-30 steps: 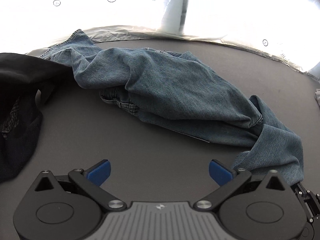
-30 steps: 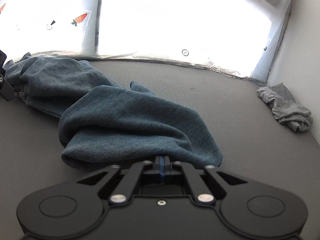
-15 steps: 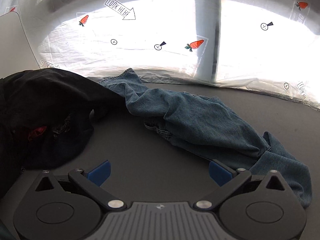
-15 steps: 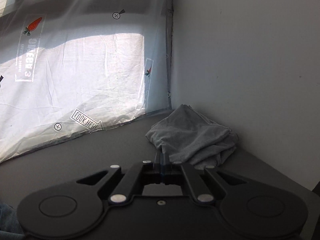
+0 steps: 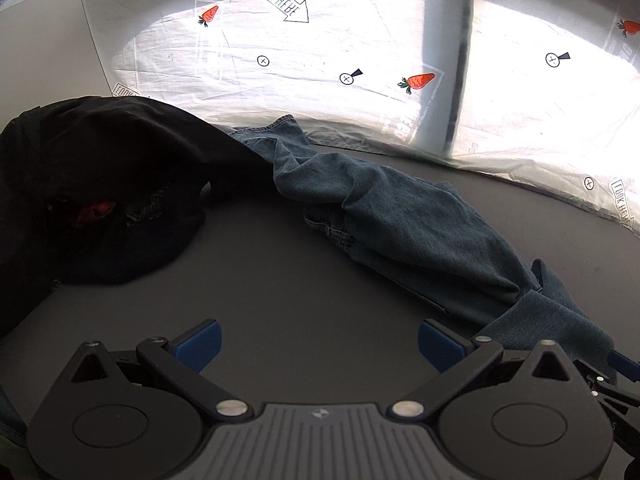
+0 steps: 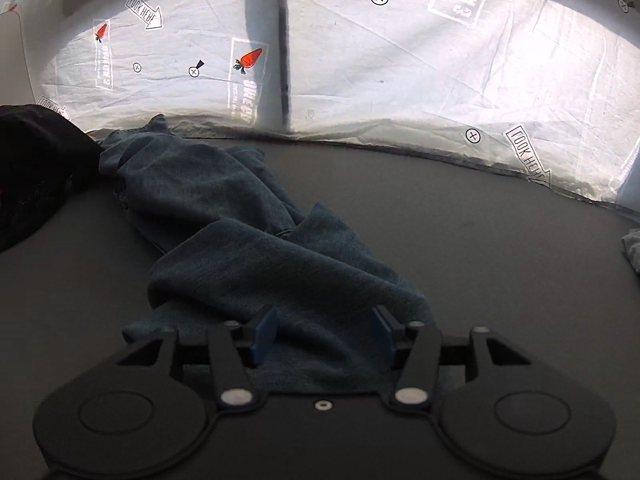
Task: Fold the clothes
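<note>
A pair of blue jeans (image 5: 404, 224) lies crumpled on the dark grey table, running from the back left to the front right. In the right wrist view the jeans (image 6: 248, 248) reach to my right gripper (image 6: 324, 330), which is open, its blue pads either side of the near leg end. My left gripper (image 5: 318, 344) is open and empty above bare table, left of the leg end. The right gripper's tip shows at the left wrist view's lower right edge (image 5: 622, 364).
A heap of black clothes (image 5: 100, 192) with a red patch lies at the left, partly on the jeans. A grey garment (image 6: 632, 248) lies at the right edge. A white printed sheet (image 5: 360, 60) backs the table.
The right gripper was shut, swung away toward the grey garment, then came back to the jeans leg and is now open. The left gripper backed off and tilted up, staying open.
</note>
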Motion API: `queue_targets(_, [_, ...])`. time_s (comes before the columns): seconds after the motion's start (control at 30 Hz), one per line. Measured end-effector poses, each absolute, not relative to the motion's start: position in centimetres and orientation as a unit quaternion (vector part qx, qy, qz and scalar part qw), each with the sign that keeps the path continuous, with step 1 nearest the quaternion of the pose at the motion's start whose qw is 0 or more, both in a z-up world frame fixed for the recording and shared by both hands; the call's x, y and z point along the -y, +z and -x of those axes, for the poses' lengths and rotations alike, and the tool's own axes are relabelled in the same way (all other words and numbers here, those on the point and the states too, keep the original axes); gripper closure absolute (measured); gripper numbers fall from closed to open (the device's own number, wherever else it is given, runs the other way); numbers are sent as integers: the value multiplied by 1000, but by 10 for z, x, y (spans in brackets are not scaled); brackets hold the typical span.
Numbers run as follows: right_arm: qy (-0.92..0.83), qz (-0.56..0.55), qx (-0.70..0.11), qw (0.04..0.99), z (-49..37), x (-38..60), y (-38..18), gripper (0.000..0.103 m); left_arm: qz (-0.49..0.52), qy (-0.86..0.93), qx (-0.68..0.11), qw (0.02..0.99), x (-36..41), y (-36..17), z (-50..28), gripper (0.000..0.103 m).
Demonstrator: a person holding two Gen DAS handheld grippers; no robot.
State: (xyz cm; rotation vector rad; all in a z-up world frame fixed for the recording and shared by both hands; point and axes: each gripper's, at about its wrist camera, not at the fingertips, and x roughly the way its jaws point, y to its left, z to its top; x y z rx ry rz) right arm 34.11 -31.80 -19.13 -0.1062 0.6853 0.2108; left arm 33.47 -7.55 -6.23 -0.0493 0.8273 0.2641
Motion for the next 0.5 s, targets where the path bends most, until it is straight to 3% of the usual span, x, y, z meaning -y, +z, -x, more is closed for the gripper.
queue_targets(0.03, [135,89,-328,931,-338,297,-192,27,26,129,-404,905,72,-64,-335,0])
queue_targets(0.07, [167,126,-320,924,-334,276,-193,24,29,130,-407,904,69,-66,-336,0])
queue_targets(0.17, [199,234,-315,898,-334,228,-206,24,43,132,-408,903,57,-67,-343,0])
queue_targets(0.27, [216,261,-335,879,-341,217,-219,24,52,135,-399,906,48,-66,-359,0])
queue_targets(0.3, [219,255,-342,877,-343,220,-220,30,55,137,-396,906,46,-66,-365,0])
queue_targets(0.33, [219,247,-350,876,-347,225,-221,49,59,139,-395,906,44,-68,-372,0])
queue_targets(0.37, [212,234,-357,879,-352,235,-221,60,64,140,-396,905,42,-69,-378,0])
queue_targets(0.43, [194,205,-355,891,-359,251,-212,92,73,138,-398,904,40,-72,-390,0])
queue_targets(0.5, [158,176,-343,909,-367,272,-198,92,73,136,-399,904,40,-76,-399,0])
